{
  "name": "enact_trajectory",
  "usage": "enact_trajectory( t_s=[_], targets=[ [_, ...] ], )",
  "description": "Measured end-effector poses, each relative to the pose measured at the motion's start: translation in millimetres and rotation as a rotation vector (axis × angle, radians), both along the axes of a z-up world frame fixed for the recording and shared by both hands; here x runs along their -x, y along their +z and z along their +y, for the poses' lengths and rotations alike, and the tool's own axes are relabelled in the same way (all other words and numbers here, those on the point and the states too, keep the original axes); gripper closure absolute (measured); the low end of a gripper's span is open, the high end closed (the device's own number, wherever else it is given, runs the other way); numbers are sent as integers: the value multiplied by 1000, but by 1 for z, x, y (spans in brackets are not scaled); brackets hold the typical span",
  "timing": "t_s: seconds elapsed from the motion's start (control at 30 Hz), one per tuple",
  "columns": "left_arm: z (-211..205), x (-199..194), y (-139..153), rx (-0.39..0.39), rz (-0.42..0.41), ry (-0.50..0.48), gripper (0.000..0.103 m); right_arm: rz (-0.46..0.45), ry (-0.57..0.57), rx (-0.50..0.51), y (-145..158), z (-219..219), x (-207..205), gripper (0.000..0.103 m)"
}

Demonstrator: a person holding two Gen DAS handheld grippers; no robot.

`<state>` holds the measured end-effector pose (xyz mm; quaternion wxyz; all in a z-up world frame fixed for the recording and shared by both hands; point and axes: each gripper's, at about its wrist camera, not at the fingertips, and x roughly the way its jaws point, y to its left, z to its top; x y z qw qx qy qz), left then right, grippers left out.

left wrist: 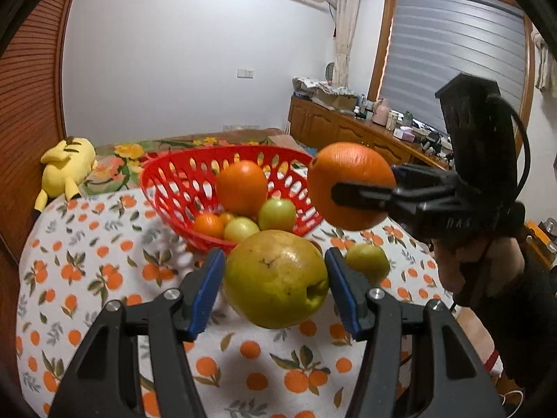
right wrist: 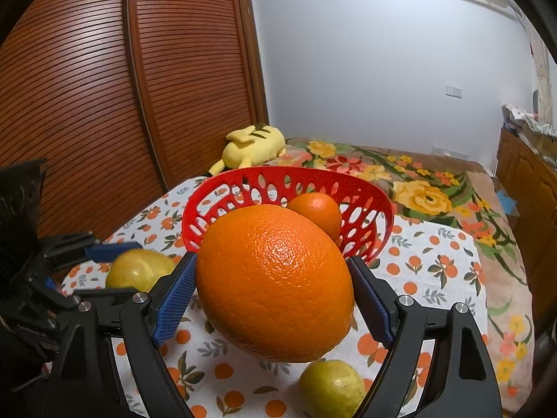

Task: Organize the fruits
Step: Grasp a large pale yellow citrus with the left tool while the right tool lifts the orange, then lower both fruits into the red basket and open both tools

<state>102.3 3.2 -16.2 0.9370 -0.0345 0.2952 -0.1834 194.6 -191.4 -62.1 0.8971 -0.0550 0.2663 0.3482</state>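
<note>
My left gripper [left wrist: 275, 278] is shut on a large yellow-green pear [left wrist: 276, 278], held above the table just in front of the red basket [left wrist: 167, 174]. My right gripper [right wrist: 273, 291] is shut on a big orange [right wrist: 275, 285], held in the air near the basket's rim [right wrist: 383, 205]; it shows in the left wrist view [left wrist: 351, 190] too. The basket holds an orange [left wrist: 242, 186], a small orange [left wrist: 209, 224] and two green fruits [left wrist: 276, 214]. A small green fruit [left wrist: 367, 261] lies on the cloth, also in the right wrist view [right wrist: 330, 388]. The pear shows there too [right wrist: 139, 268].
The table has a white cloth with an orange print [left wrist: 87, 261]. A yellow plush toy [left wrist: 68, 163] lies on the flowered bed [right wrist: 417, 181] beyond the table. A wooden louvred wardrobe [right wrist: 87, 87] stands to the left, a cluttered wooden counter [left wrist: 348, 122] to the right.
</note>
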Motion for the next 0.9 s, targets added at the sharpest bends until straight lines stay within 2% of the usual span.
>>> enact_trajectory(
  t_s=[0.37,0.9],
  targets=[
    [4,-51,14,-12,-12,20,45,1,10,61,1,13,-35,16],
    [-1,-115,-1,-47,33,26,45,35,41,145,-17,30,-78,16]
  ],
)
